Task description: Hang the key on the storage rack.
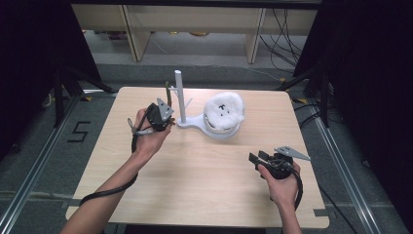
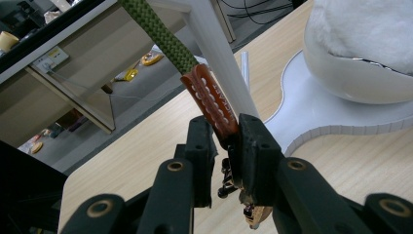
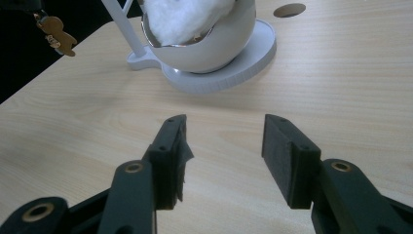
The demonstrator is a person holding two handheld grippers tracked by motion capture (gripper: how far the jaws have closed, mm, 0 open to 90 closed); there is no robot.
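The left gripper (image 1: 163, 113) is raised beside the white stand (image 1: 179, 97), at the far middle of the table (image 1: 195, 185). In the left gripper view its jaws are nearly closed on a red-brown tag (image 2: 210, 100) — the pads press on the lower end of this tag. The tag ends a green braided strap (image 2: 158, 29), which goes up and to the left, just in front of the white post of the stand. Small dark metal parts and a brown charm (image 2: 257, 215) hang under the jaws. The strap lies against the post; I cannot tell if it hangs on a peg.

To the right of the post, on the same white base, sits a white bowl (image 3: 214, 46) with a fluffy white plush (image 1: 224, 109) in it.

The right gripper (image 1: 260, 158) is at the near right of the table, well apart from the stand. Its jaws stand open with nothing between them — only the bare wood is under them.
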